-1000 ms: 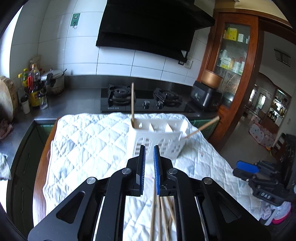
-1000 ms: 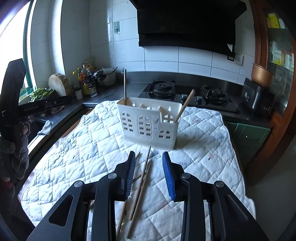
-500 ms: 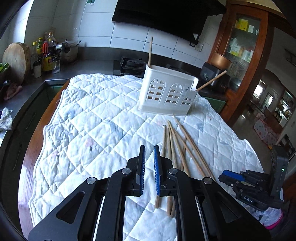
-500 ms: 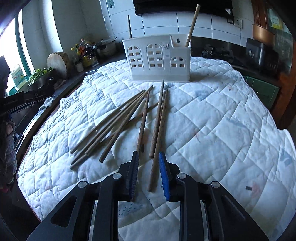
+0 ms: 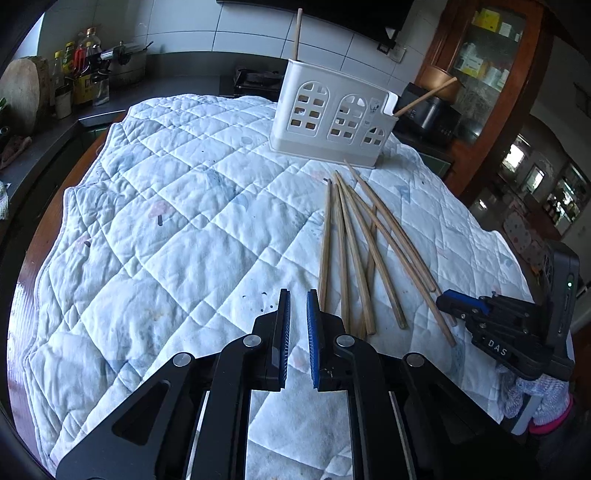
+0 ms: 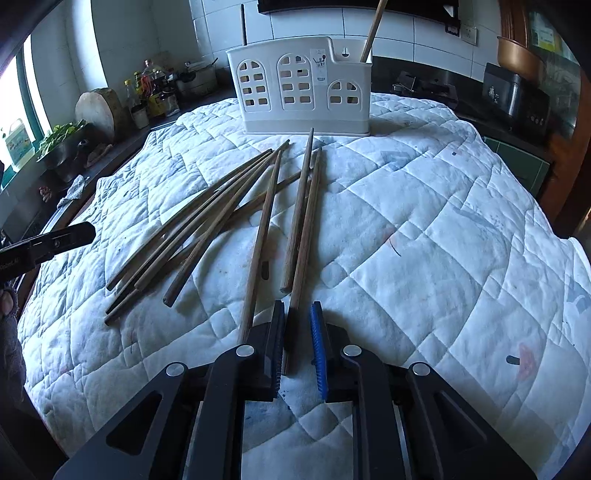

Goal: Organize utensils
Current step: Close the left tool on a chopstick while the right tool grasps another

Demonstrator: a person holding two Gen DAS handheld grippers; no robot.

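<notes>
Several wooden chopsticks [image 5: 345,251] lie fanned on the quilt in front of a white slotted utensil holder [image 5: 332,118]. Two more stand in the holder, one upright [image 5: 297,33] and one leaning right [image 5: 424,96]. My left gripper [image 5: 297,295] hovers low over the quilt just left of the chopstick ends, shut and empty. My right gripper [image 6: 297,306] is down at the near end of the rightmost chopstick [image 6: 304,229]. Its jaws are closing with that stick between them; the stick lies against the left pad, and a gap shows at the right pad.
A white quilted cloth [image 5: 184,221] covers the table. A counter with bottles [image 5: 79,70], a chopping block [image 6: 98,110] and a pot runs along the left. A gas hob and a black appliance [image 6: 517,96] are behind the holder [image 6: 299,92].
Both grippers have come down close to the quilt, and the holder now looks farther off. The right jaws have narrowed around the near end of one chopstick. The left jaws stayed shut.
</notes>
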